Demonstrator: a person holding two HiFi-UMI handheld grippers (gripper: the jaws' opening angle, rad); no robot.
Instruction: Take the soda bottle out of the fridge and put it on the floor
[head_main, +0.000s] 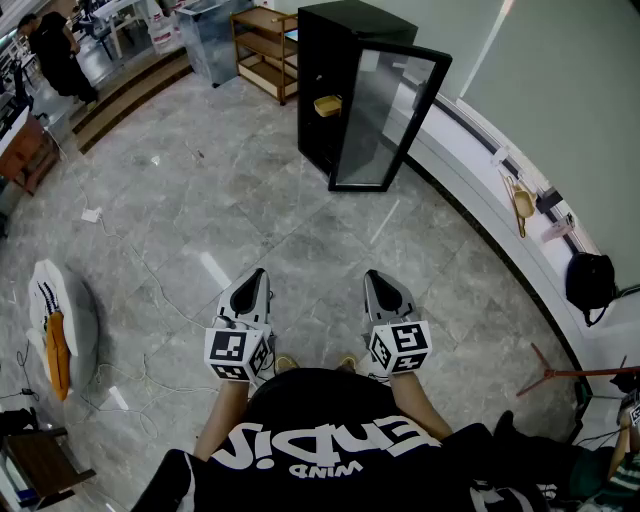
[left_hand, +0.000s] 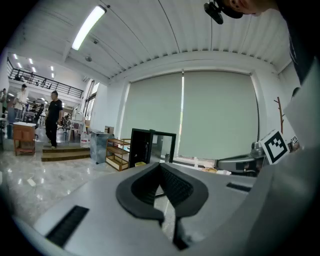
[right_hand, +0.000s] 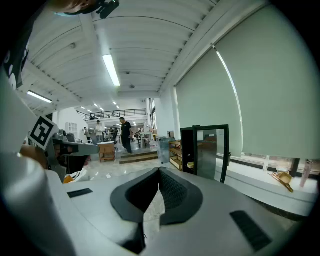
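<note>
The 2 grippers are held side by side just in front of the person's body, well apart from the fridge (head_main: 322, 70), which stands at the far edge of the floor (head_main: 200, 200) against the curved white ledge (head_main: 470, 180). The left gripper (head_main: 252, 276) is clenched with its pads meeting at the tips and nothing between them. The right gripper (head_main: 377, 277) is closed in the same way and also carries nothing. The fridge's glass door (head_main: 385, 120) stands swung open toward the person. On a shelf inside sits 1 small yellow thing (head_main: 327, 105); it may be the soda bottle, but it is too small here to say, and no bottle can be made out for certain. The task looks barely begun, with the whole approach left to do. Several things could go wrong from here. A gripper that reaches the shelf with its jaws shut would push the bottle over or deeper in instead of taking it. The open door juts out on the right side of the opening, so a wide swing of the right gripper could strike the glass. Thin cables (head_main: 160, 290) trail across the floor on the left, a trip risk on the walk. The polished floor could let a bottle set down at a tilt topple.
</note>
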